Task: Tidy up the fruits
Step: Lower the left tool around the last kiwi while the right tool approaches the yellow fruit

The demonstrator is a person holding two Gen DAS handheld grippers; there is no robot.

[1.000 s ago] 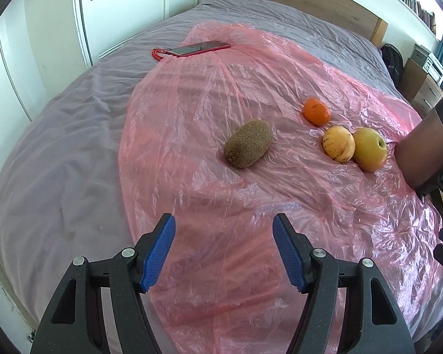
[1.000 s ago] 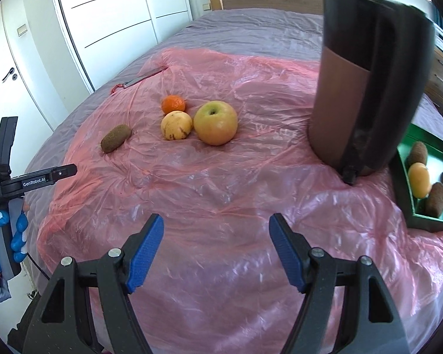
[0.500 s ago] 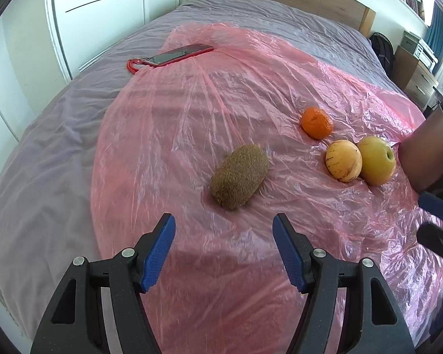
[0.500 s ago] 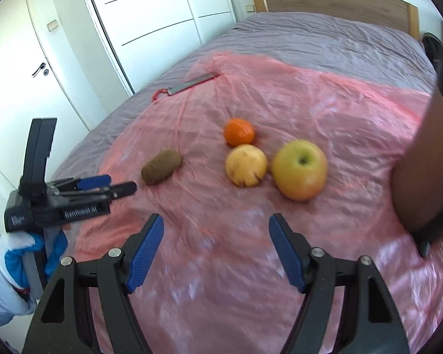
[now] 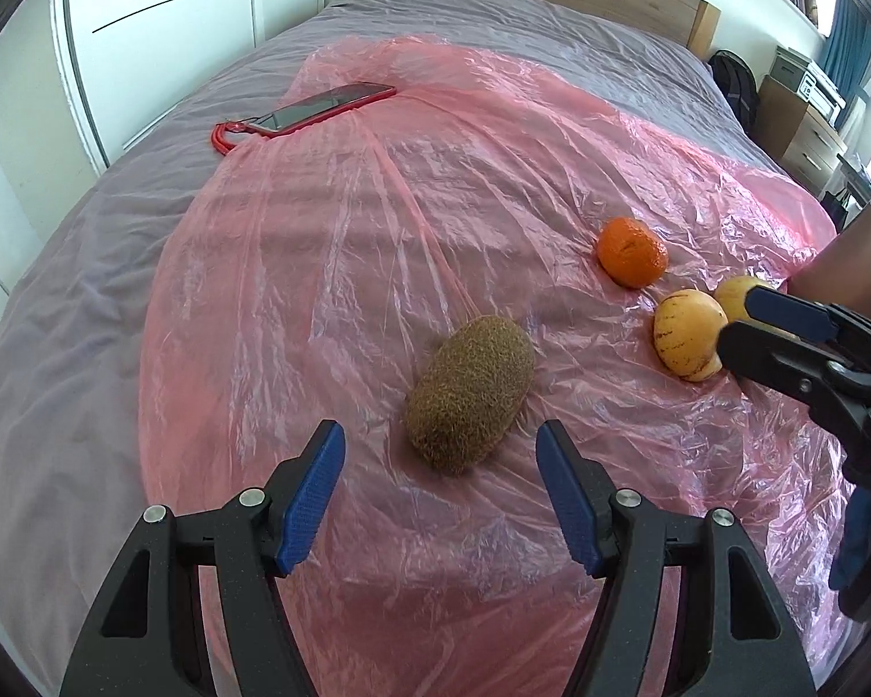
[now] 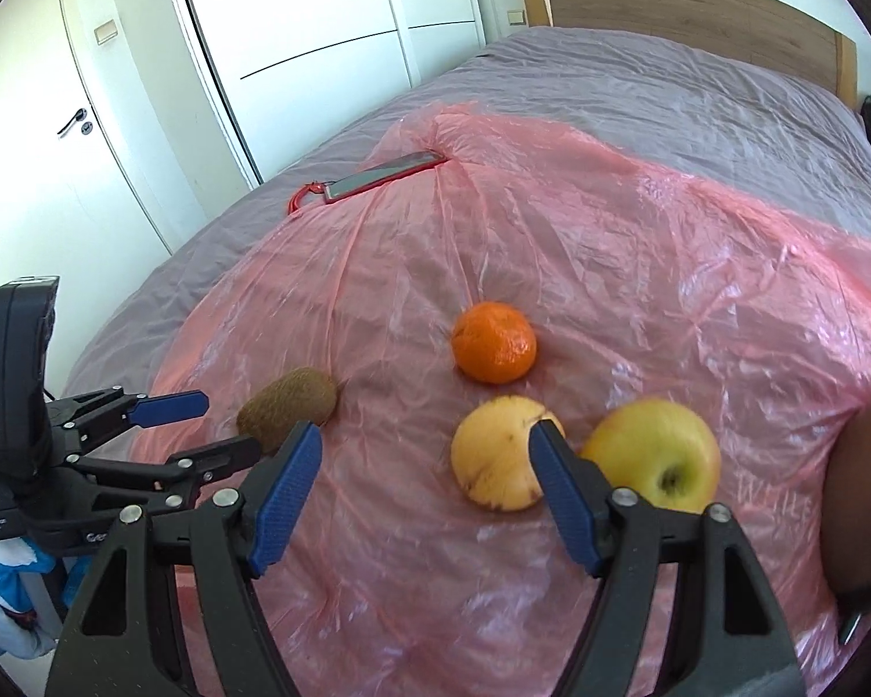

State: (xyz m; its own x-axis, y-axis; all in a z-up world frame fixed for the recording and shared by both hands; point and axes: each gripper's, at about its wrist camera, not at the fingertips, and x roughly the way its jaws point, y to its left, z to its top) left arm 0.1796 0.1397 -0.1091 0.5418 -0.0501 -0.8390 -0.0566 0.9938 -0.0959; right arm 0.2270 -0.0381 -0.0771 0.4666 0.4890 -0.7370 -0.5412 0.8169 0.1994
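A brown kiwi (image 5: 470,392) lies on the pink plastic sheet (image 5: 377,232), just ahead of my open left gripper (image 5: 438,453), partly between its blue pads. A tangerine (image 5: 632,251), a yellow striped fruit (image 5: 688,334) and a yellow-green apple (image 6: 656,456) lie to the right. My right gripper (image 6: 427,450) is open, with its right pad in front of the yellow fruit (image 6: 502,453). It shows at the right of the left wrist view (image 5: 743,319). The kiwi (image 6: 287,403) and the left gripper (image 6: 226,424) show in the right wrist view.
A phone in a red case (image 5: 325,107) lies on the grey bedspread (image 5: 58,319) at the sheet's far edge. A dark brown container (image 6: 865,493) stands at the right. White wardrobe doors (image 6: 296,29) and a wooden headboard (image 6: 697,6) are behind the bed.
Both grippers have moved forward and down toward the fruit. The kiwi is now right at the left pads; the right gripper has swung left, now close to the yellow fruit and apple.
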